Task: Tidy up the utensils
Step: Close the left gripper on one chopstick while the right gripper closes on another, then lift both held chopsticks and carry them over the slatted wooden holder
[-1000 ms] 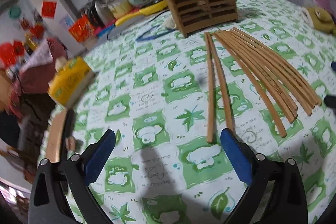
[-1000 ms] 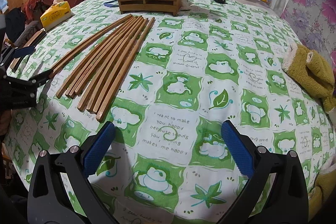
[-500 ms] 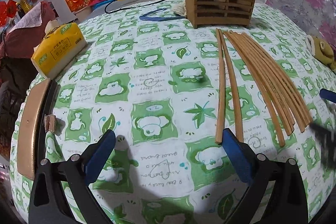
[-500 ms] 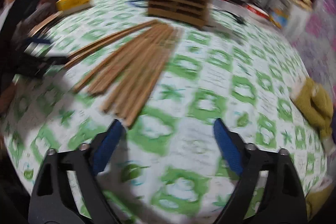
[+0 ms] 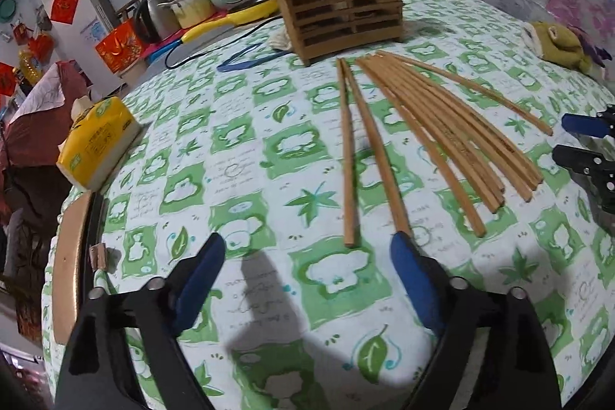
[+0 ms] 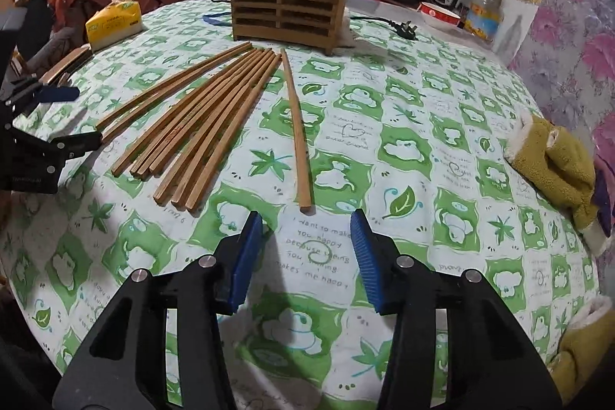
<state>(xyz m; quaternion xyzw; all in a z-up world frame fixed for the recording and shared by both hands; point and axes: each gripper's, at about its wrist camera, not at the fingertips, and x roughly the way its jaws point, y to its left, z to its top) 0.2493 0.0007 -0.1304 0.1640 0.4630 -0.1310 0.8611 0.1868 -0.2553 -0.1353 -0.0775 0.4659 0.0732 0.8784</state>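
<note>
The left hand-held gripper (image 5: 307, 248) is hovering over the surface (image 5: 230, 156) with its blue pads spread; its jaws have just been closing a little, with nothing pinched, though the near end of a separate pair of chopsticks (image 5: 348, 156) is lying just ahead of them, one stick ending at the right pad. The right hand-held gripper (image 6: 307, 229) is hanging with its jaws about half apart, having just been narrowing, and nothing is between them; a lone chopstick (image 6: 298, 129) is ending just beyond its tips. Between the two, the main bundle of chopsticks (image 6: 203, 125) is fanning out, its far ends converging towards the slatted wooden holder (image 6: 288, 10) standing near the surface's far edge. A yellow tissue pack (image 5: 98, 148) is sitting at the left edge.
</note>
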